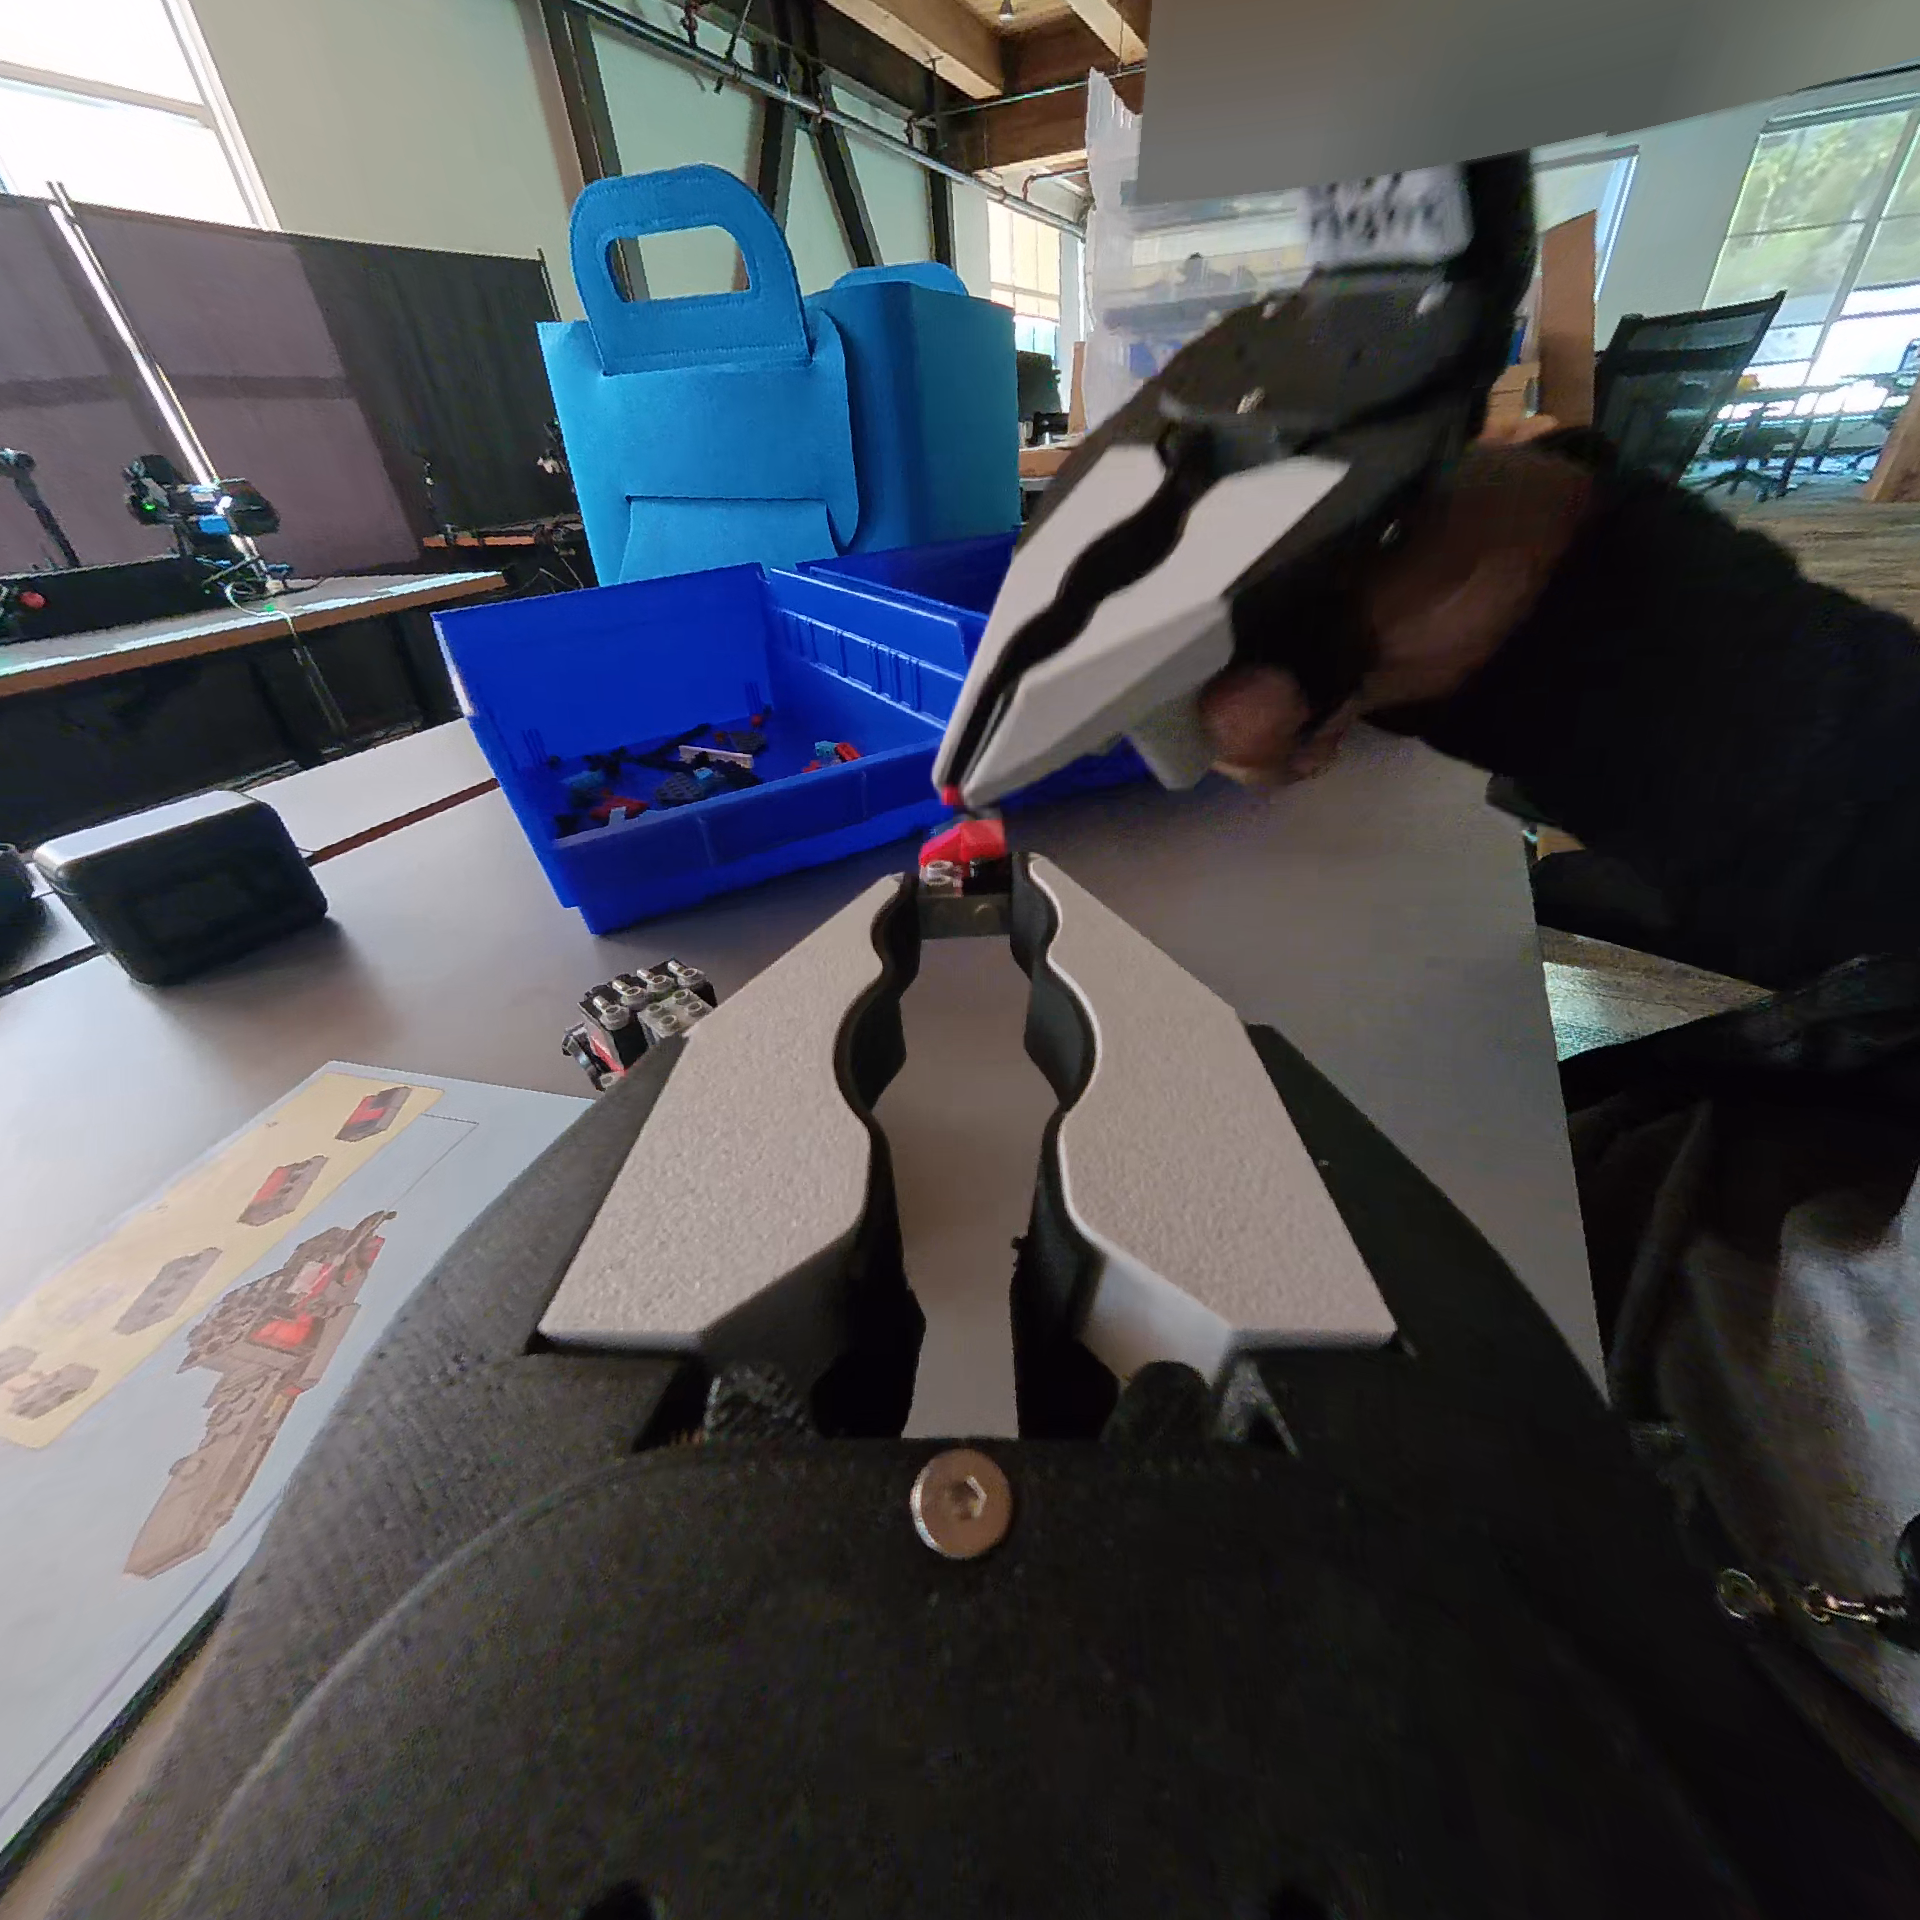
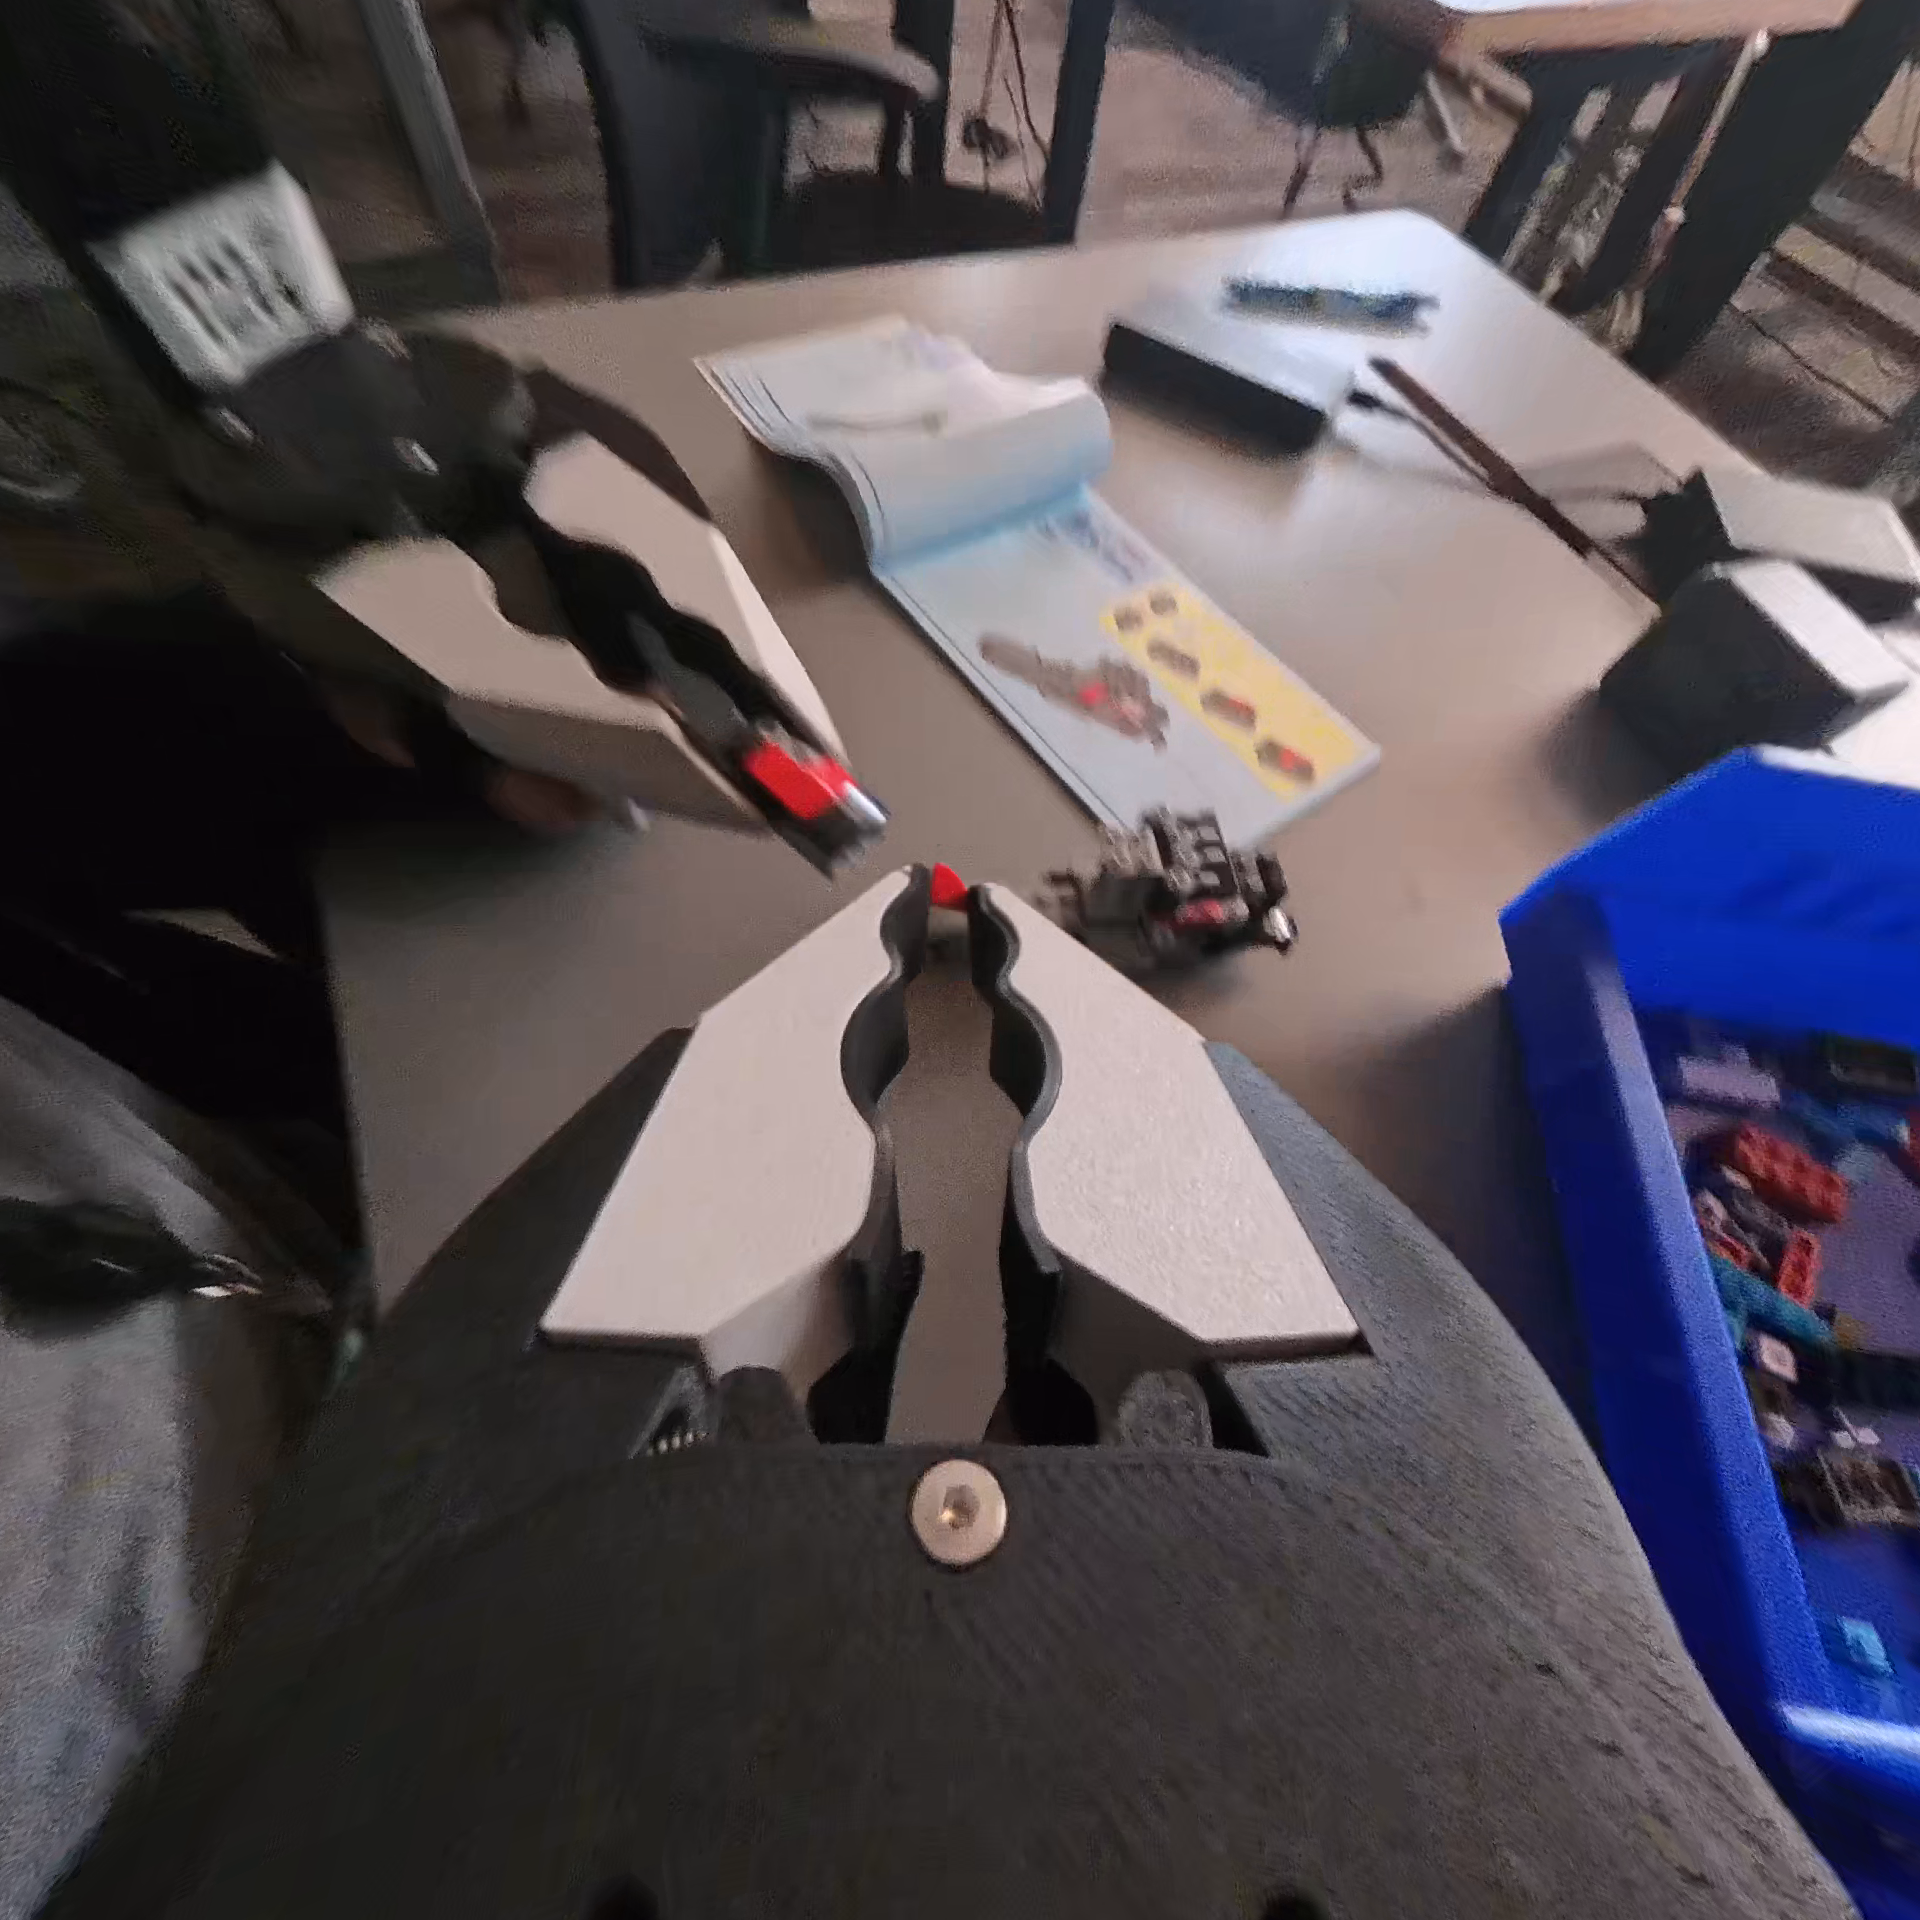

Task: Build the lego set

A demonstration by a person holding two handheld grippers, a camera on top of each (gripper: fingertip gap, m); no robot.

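Lighting: bright daylight from large windows (image 1: 99,125); soft shadows on grey table (image 1: 436,935). Left wrist view: mostly sharp, fisheye bending at edges, right gripper (image 1: 961,795) motion-blurred. Right wrist view: smeared throughout, blue bin (image 2: 1662,1247) indistinct.

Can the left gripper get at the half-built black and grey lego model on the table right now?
Probably not yet: the left gripper is shut on a small black and red lego piece. The model itself sits uncovered on the table.

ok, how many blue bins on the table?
2. One bin behind the left gripper, loose pieces inside; a second bin right behind it, mostly hidden. More could be out of view.
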